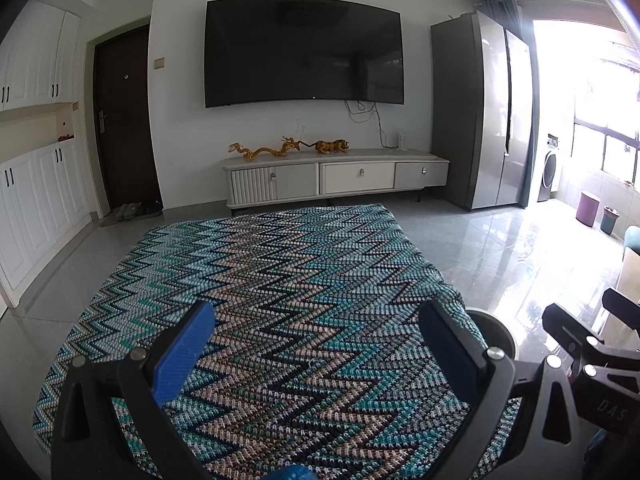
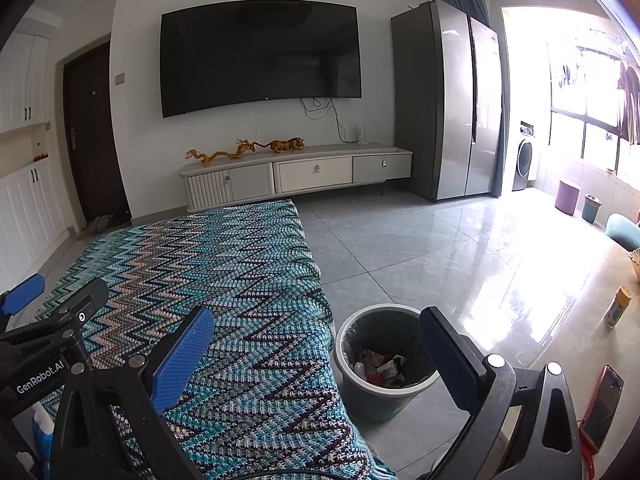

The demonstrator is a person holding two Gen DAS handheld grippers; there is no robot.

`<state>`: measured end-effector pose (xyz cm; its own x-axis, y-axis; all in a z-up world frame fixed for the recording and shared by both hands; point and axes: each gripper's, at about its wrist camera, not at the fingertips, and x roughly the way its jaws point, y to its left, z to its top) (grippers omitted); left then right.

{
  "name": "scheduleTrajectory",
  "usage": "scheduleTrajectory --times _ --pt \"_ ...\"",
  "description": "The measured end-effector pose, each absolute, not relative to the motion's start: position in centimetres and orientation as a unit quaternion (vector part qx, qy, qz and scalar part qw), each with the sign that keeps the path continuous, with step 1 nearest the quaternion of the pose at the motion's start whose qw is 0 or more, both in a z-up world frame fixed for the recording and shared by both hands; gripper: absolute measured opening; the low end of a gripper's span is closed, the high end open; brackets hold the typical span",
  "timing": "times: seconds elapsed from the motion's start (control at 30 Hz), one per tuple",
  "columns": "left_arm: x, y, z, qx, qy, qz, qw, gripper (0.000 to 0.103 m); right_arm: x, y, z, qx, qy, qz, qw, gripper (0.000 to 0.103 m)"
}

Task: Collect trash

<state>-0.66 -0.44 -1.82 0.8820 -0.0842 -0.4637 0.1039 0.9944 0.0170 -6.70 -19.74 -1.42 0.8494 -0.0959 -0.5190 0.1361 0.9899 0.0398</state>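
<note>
Jaws on the left gripper (image 1: 316,354) are spread wide with nothing between them, hovering over a teal, blue and beige zigzag knitted cloth (image 1: 288,280) that covers the tabletop. Just past the right blue pad you can only catch the rim of the round grey trash bin (image 1: 494,330); the right gripper's black frame pokes in at the far right.

Right wrist view: right gripper (image 2: 316,354) jaws also wide apart, holding nothing. One grey bin (image 2: 384,364) stands on the tiled floor (image 2: 440,248) just beside the cloth's edge, with a dark liner and several crumpled wrappers (image 2: 380,366) inside. Two grippers, one bin.
</note>
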Motion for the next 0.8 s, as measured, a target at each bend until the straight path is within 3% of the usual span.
scheduleTrajectory --times 0.8 --pt "-0.26 -0.87 -2.35 0.031 0.243 -0.049 0.968 0.103 -6.02 -20.31 -2.01 0.050 0.276 -0.060 0.958 0.103"
